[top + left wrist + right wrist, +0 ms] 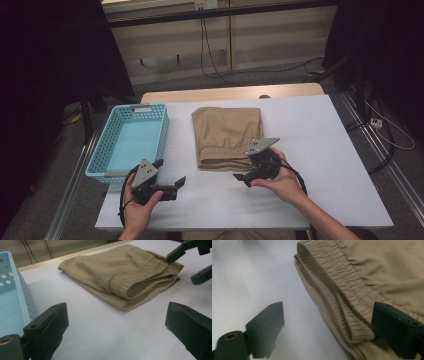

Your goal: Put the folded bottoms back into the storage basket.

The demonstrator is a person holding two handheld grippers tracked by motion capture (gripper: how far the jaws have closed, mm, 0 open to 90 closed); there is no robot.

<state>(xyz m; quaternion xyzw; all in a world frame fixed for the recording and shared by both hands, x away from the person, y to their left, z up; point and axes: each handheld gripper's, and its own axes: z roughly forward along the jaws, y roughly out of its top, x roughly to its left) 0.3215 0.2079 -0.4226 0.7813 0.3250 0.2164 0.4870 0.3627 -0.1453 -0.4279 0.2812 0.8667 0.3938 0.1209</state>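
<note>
The right hand-held gripper (pixel 248 169) is held low over the counter (pixel 310 150) with its jaws spread, and the elastic waistband corner of the folded tan trousers (pixel 227 135) is seen between them, not yet pinched. The left hand-held gripper (pixel 170 176) is spread too, with nothing between its jaws. Beyond it, a light blue basket (pixel 150 111) is placed, left of the trousers.

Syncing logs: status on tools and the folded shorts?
Left tool open, idle by basket. Right tool open, straddling folded shorts' waistband corner, no grip. Nothing in the way.
</note>
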